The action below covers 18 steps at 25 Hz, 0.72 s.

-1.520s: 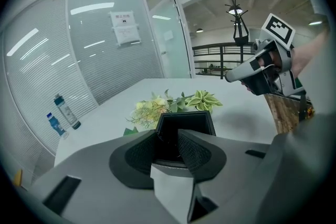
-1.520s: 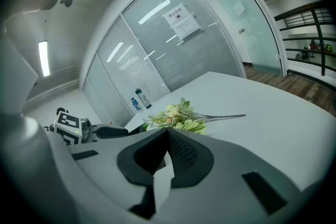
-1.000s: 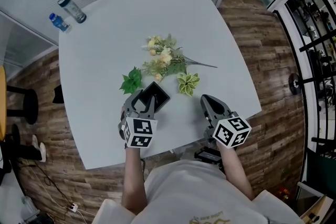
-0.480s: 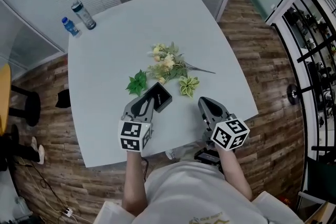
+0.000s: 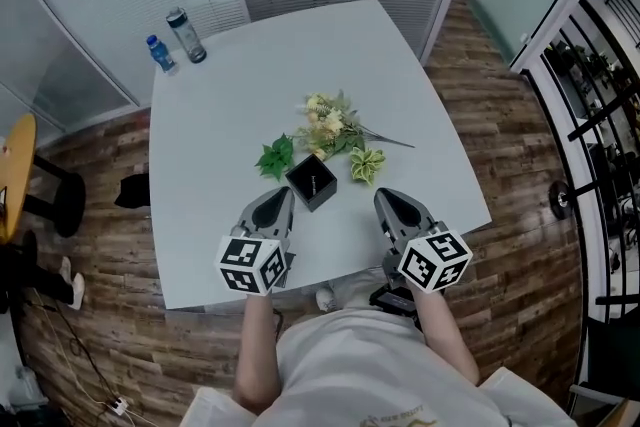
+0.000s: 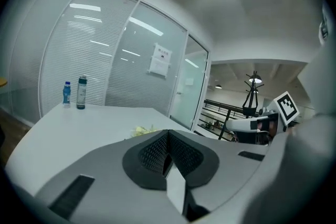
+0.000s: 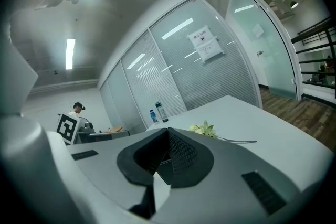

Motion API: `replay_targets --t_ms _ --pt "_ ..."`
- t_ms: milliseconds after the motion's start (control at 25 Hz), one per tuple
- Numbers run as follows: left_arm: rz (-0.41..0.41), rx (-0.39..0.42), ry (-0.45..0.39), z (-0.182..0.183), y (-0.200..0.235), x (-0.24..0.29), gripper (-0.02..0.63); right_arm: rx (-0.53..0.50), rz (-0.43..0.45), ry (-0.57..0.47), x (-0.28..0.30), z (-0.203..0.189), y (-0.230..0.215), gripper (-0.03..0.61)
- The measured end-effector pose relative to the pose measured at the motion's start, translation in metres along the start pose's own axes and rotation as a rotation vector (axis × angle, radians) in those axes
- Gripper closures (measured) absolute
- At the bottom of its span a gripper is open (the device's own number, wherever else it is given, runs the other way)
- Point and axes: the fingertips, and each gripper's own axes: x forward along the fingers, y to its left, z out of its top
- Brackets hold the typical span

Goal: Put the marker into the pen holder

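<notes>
Table (image 5: 220, 115): pen holder (image 5: 311, 181), flowers (image 5: 330, 123) just behind it; no marker visible | left gripper (image 5: 281, 201), right gripper (image 5: 386, 203): both clenched, empty, on the holder's near side | judged: find the marker first; insert it upright

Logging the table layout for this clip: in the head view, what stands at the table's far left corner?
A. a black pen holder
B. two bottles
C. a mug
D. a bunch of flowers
B: the two bottles stand side by side at the far left corner of the table, while the pen holder and the flowers sit near its middle.
</notes>
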Motion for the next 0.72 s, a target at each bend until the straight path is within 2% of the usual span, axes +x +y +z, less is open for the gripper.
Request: replay_targets --t_ms 720 --pt "-0.01 -0.018 0.002 -0.004 -0.007 -0.02 0.603 -0.041 0.008 -0.014 -0.015 0.0 0.018 0.563"
